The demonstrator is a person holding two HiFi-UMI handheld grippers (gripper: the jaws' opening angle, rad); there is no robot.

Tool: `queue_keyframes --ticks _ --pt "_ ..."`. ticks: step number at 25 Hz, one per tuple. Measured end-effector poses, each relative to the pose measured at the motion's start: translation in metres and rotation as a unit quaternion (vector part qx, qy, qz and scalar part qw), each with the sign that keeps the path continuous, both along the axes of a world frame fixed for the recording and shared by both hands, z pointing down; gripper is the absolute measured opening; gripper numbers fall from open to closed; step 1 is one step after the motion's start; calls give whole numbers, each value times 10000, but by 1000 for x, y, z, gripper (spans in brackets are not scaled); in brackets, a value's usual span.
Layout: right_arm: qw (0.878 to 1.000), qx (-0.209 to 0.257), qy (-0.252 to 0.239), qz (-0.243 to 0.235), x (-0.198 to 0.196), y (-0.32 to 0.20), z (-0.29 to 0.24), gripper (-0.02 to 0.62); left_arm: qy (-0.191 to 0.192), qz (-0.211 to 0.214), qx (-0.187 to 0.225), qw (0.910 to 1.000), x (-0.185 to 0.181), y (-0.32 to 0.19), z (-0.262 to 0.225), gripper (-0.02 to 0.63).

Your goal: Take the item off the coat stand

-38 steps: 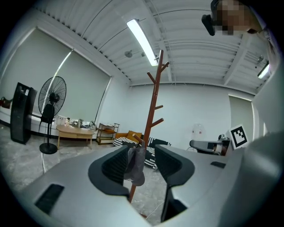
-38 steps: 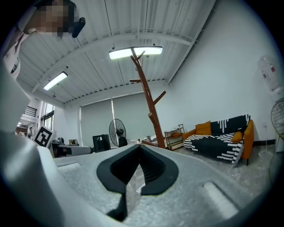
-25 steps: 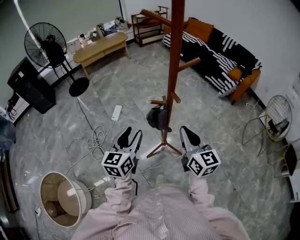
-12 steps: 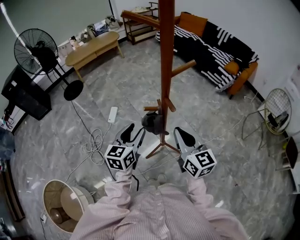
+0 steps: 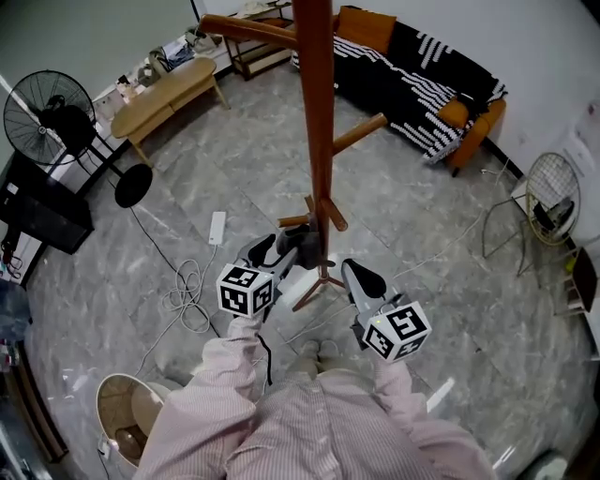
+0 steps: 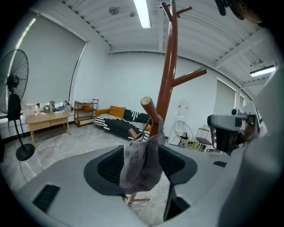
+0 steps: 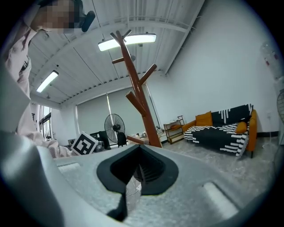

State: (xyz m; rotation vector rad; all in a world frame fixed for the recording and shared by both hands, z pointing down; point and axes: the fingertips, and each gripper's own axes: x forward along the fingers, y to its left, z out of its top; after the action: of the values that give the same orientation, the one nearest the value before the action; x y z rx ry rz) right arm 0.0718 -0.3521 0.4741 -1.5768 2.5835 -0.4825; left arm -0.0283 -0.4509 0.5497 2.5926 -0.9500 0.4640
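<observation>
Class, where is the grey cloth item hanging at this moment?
In the left gripper view's centre, the grey cloth item hangs from a low peg of the coat stand, between the left gripper's jaws, just opened wider.

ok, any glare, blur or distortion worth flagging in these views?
Head view: sharp; fisheye bows the room around the coat stand. Left gripper view: dark round vignette, ceiling light blown out, grey item in focus. Right gripper view: same vignette, strip light blown out.

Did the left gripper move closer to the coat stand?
Yes: the left gripper moved toward the coat stand, jaws just opening, grey cloth between them.
</observation>
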Motion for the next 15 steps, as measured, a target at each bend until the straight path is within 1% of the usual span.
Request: queue_keyframes --ticks 3,10,11,12,15 --pt "10000 -50 -20 39 1 -2 4 5 -127 188 -104 9997 9 -8 11 224" --pt "10000 -75 -4 35 0 -6 6 5 -191 411 -200 9988 20 -15 21 218" --pt "10000 -84 -7 36 1 -6 6 5 -210 439 -214 9986 21 -15 22 202" --pt "10000 -89 -8 35 1 -6 5 5 -231 460 -226 9984 22 -15 22 163" --pt "10000 -89 -9 28 3 -5 6 5 -303 478 -244 9981 24 -13 25 90"
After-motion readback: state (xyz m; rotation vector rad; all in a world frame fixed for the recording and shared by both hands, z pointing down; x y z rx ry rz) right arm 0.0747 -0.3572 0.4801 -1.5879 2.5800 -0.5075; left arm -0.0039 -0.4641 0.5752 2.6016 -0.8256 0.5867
